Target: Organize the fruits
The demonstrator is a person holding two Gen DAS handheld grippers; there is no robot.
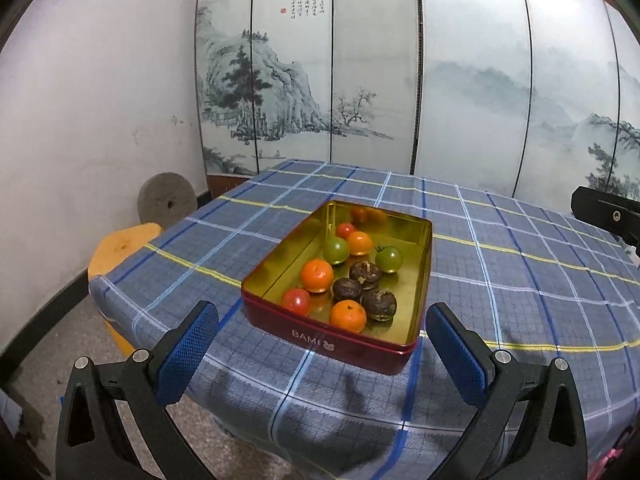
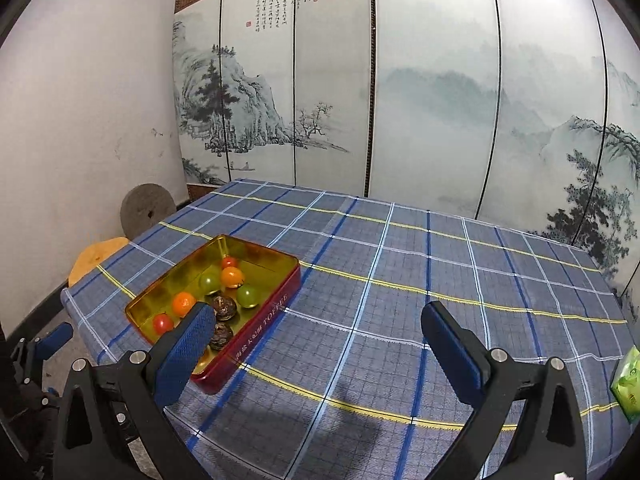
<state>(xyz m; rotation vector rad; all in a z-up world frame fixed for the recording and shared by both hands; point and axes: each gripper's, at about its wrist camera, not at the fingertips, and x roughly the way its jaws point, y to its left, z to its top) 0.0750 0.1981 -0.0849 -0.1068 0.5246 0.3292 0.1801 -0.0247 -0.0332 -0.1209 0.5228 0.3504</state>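
A red tin with a gold inside (image 1: 320,340) stands on the blue checked tablecloth (image 1: 500,280). In it lie three oranges (image 1: 317,275), two red tomatoes (image 1: 296,301), two green tomatoes (image 1: 389,259) and three dark brown fruits (image 1: 379,304). My left gripper (image 1: 322,338) is open and empty, held back from the tin's near wall. My right gripper (image 2: 318,338) is open and empty over the cloth, to the right of the tin (image 2: 256,336); its left finger (image 2: 188,344) hides part of the fruits. The left gripper (image 2: 44,344) shows at the right wrist view's left edge.
A painted folding screen (image 1: 360,80) stands behind the table. A wooden stool (image 1: 120,248) and a round grey stone (image 1: 167,200) are at the left by the wall. A green packet (image 2: 628,384) lies at the table's right edge. The right gripper's body (image 1: 608,216) shows at far right.
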